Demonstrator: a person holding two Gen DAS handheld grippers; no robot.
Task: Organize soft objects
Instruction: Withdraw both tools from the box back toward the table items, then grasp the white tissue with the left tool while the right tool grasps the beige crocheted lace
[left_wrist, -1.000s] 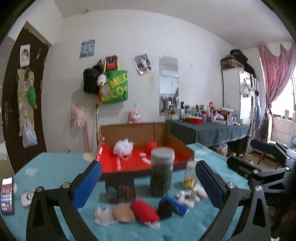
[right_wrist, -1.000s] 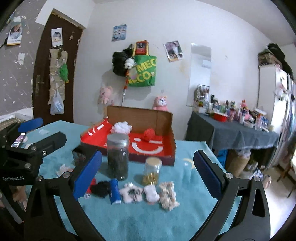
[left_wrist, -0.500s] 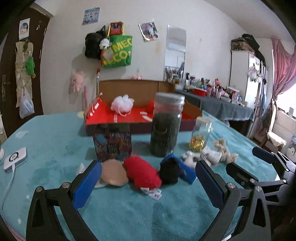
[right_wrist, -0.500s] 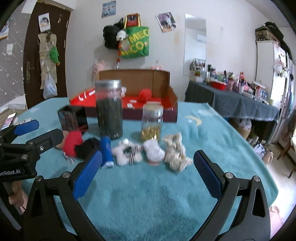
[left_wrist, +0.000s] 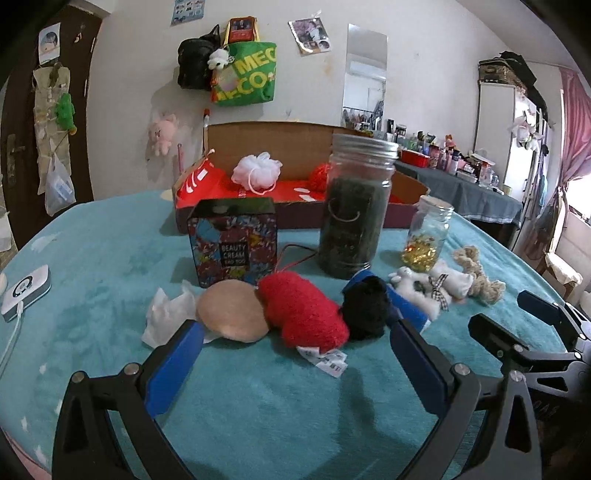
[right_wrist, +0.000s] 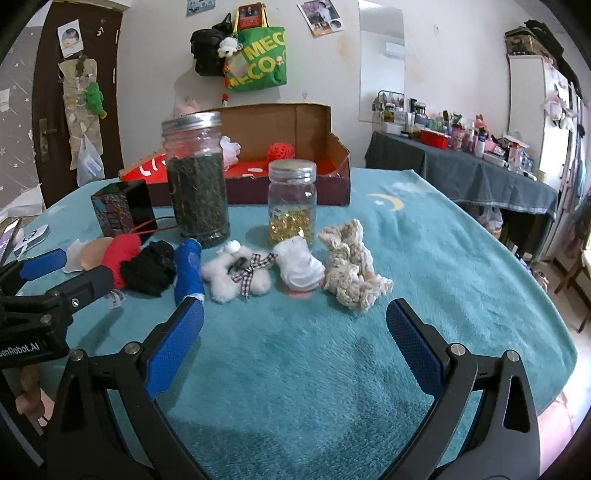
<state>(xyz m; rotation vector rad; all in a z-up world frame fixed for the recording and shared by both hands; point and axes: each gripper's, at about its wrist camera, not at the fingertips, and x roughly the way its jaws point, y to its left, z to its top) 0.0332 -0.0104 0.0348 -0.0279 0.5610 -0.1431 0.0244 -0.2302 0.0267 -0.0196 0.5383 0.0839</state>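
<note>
Blue-padded left gripper (left_wrist: 293, 345): jaws spread wide, holding nothing; a red plush (left_wrist: 303, 308) lies just ahead between them, a tan pad (left_wrist: 231, 310) and black plush (left_wrist: 365, 306) flanking it. Right gripper (right_wrist: 294, 323): equally wide, empty; a white bear (right_wrist: 236, 271) and knitted toy (right_wrist: 351, 269) lie ahead.

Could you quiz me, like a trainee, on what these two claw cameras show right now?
1. True or false: the left claw holds the red plush.
2. What lies in the cardboard box: A) white pouf B) both jars C) black pompom?
3. Which jar is taller, the dark-filled jar or the gold-filled jar?

Key: 1 false, it is open and empty; 2 A; 3 dark-filled.
</note>
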